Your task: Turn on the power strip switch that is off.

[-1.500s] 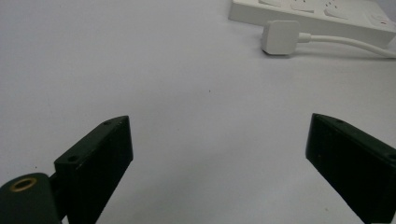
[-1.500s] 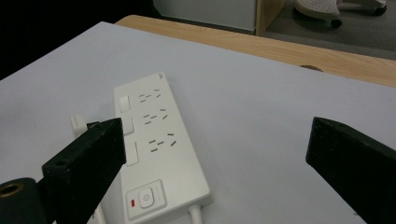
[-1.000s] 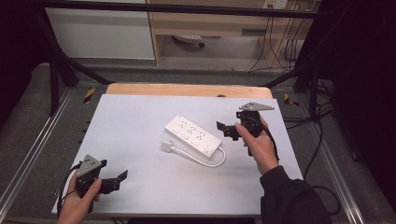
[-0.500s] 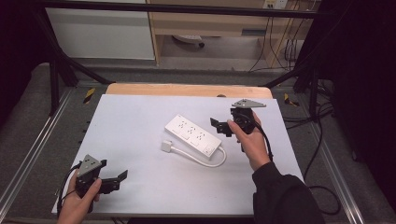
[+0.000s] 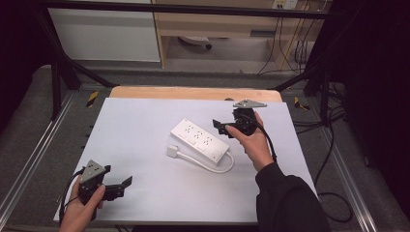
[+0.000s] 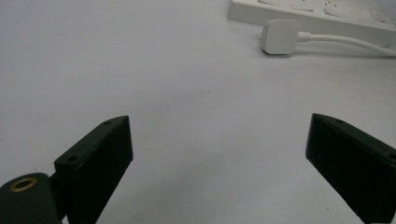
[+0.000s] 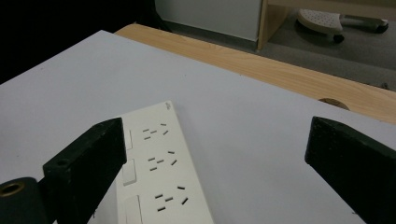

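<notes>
The right gripper hovers with jaws wide, the white power strip low by its left jaw. The left gripper, jaws wide and empty, faces the plug far ahead on the counter. This looks like an approach; next, a descent astride the strip.

Lab-style recording bench, not a home

White work table inside a black metal frame, grey carpeted floor, loose cables hanging behind, plain wooden shelving and a white cabinet at the back
</notes>
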`<action>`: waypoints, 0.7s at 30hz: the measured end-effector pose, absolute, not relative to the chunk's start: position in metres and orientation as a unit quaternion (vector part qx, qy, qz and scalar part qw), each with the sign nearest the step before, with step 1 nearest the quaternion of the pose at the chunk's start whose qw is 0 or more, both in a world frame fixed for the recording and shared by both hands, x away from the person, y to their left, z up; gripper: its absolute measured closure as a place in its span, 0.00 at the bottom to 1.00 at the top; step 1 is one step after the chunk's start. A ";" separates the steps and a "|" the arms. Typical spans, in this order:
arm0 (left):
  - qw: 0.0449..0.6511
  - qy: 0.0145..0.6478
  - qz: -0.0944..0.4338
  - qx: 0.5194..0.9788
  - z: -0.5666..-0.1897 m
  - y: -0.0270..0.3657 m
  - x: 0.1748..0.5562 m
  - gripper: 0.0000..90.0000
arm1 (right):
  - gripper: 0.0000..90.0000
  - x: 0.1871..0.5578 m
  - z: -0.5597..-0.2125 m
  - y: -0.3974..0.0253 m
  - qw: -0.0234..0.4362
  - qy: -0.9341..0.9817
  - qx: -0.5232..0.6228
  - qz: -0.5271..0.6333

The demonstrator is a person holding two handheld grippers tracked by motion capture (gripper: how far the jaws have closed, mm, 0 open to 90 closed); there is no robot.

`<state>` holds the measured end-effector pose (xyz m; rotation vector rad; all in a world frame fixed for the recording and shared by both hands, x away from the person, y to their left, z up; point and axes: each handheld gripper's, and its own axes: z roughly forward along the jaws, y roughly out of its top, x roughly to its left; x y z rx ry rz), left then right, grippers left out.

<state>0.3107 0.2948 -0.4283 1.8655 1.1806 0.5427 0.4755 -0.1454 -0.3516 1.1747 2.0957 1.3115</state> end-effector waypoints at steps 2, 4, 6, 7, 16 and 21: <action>0.420 0.470 0.217 0.745 -0.428 0.295 0.311 0.08 | 0.08 0.477 -0.353 -0.142 0.197 0.750 0.418 0.473; 0.420 0.470 0.217 0.745 -0.428 0.295 0.311 0.08 | 0.08 0.478 -0.354 -0.140 0.193 0.752 0.419 0.472; 0.420 0.470 0.217 0.745 -0.428 0.295 0.311 0.08 | 0.07 0.479 -0.355 -0.137 0.192 0.754 0.415 0.472; 0.421 0.470 0.217 0.745 -0.428 0.295 0.311 0.08 | 0.07 0.479 -0.355 -0.137 0.192 0.754 0.415 0.472; 0.421 0.469 0.216 0.746 -0.428 0.295 0.311 0.08 | 0.03 0.482 -0.362 -0.122 0.189 0.760 0.414 0.463; 0.420 0.469 0.216 0.746 -0.428 0.295 0.311 0.08 | 0.05 0.485 -0.366 -0.116 0.179 0.763 0.412 0.464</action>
